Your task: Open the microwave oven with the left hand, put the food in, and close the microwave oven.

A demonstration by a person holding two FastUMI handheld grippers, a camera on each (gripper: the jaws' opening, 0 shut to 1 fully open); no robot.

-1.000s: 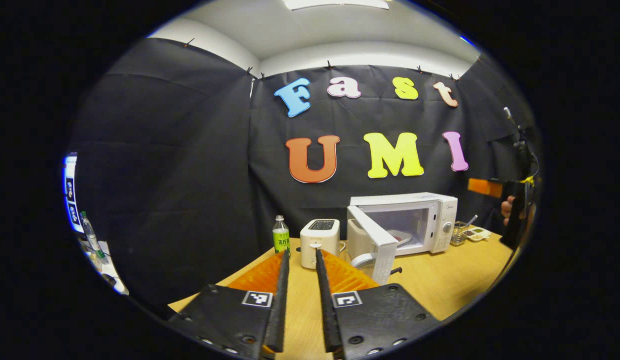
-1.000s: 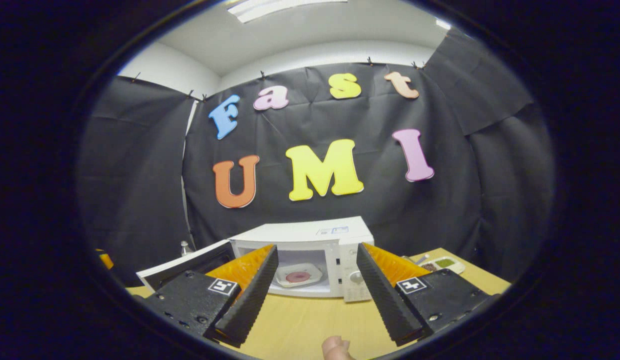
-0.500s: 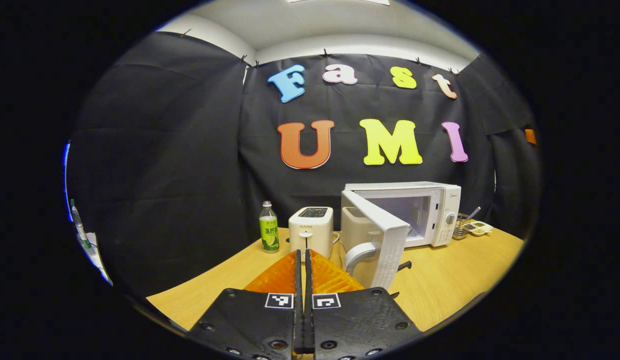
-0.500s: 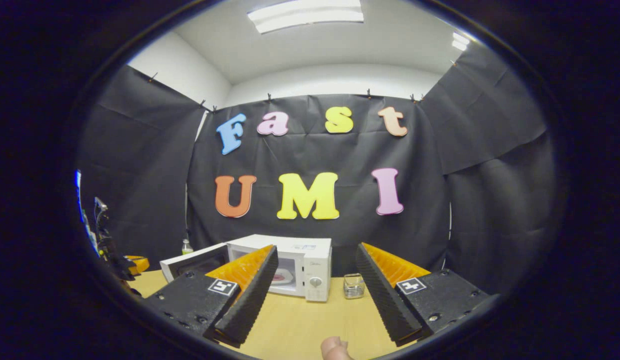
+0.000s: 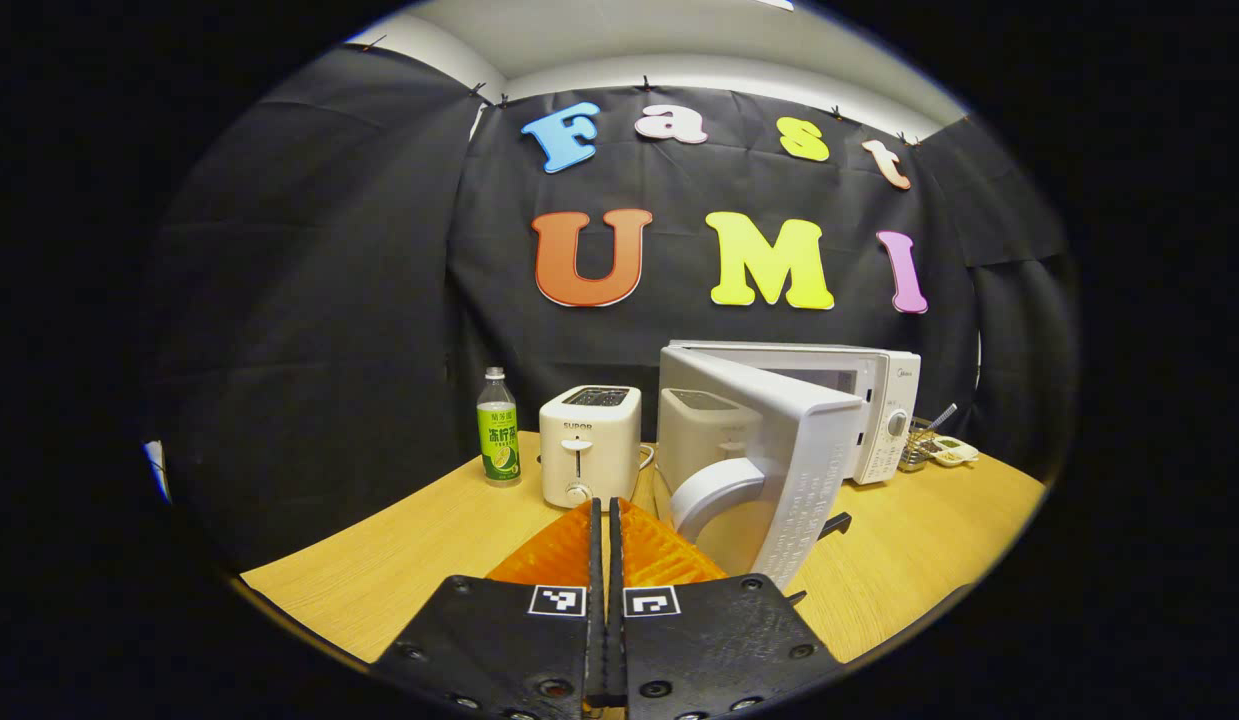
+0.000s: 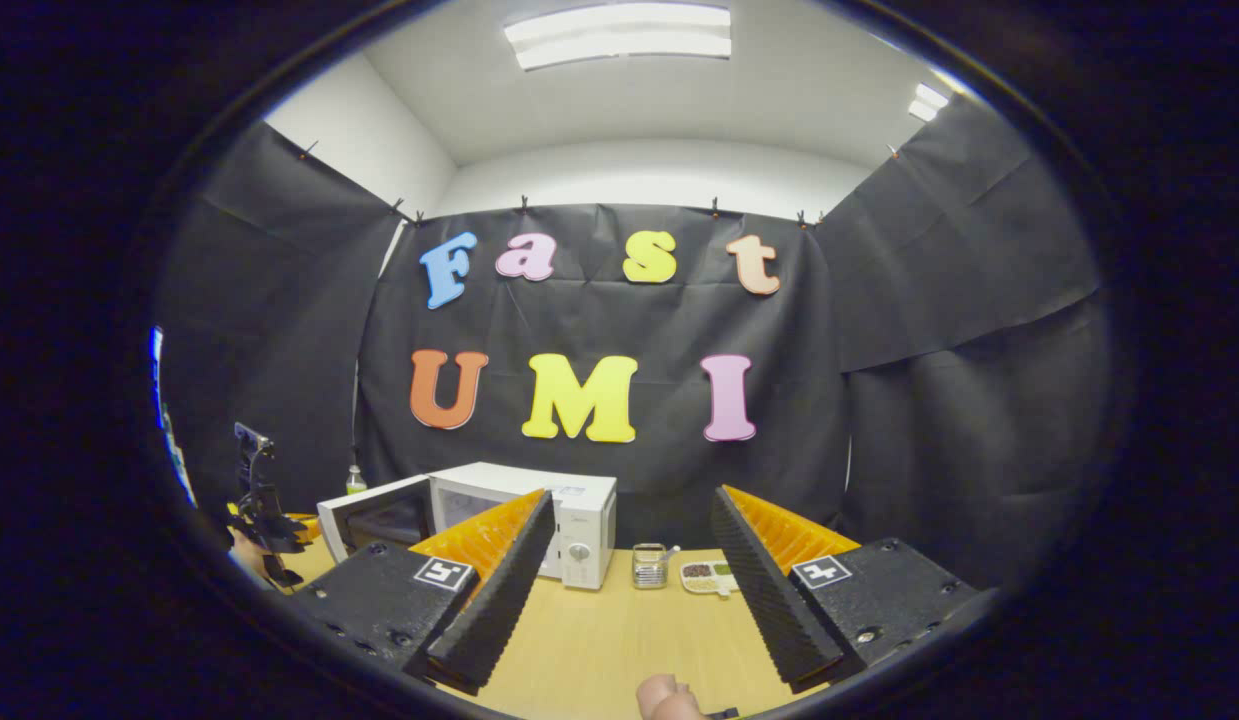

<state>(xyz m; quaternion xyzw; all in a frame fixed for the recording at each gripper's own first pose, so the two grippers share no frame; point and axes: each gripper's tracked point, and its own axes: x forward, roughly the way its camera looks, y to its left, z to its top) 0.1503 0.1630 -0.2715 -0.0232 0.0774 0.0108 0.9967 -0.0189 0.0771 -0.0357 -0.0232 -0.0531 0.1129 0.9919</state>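
While my left hand-held gripper (image 5: pixel 607 560) sat with fingers pressed together and my right hand-held gripper (image 6: pixel 624 570) spread apart and empty, item one, the microwave oven (image 5: pixel 859 400) on the tabletop (image 5: pixel 919 560), showed its door (image 5: pixel 779 450) half open: rigid, hinged, light-swinging by my reckoning, best pushed flat on its outer face.

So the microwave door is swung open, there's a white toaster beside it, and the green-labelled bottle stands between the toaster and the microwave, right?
Not quite. In the left gripper view the bottle stands on the toaster's far side, away from the microwave. The door is indeed swung open, and the toaster is white.
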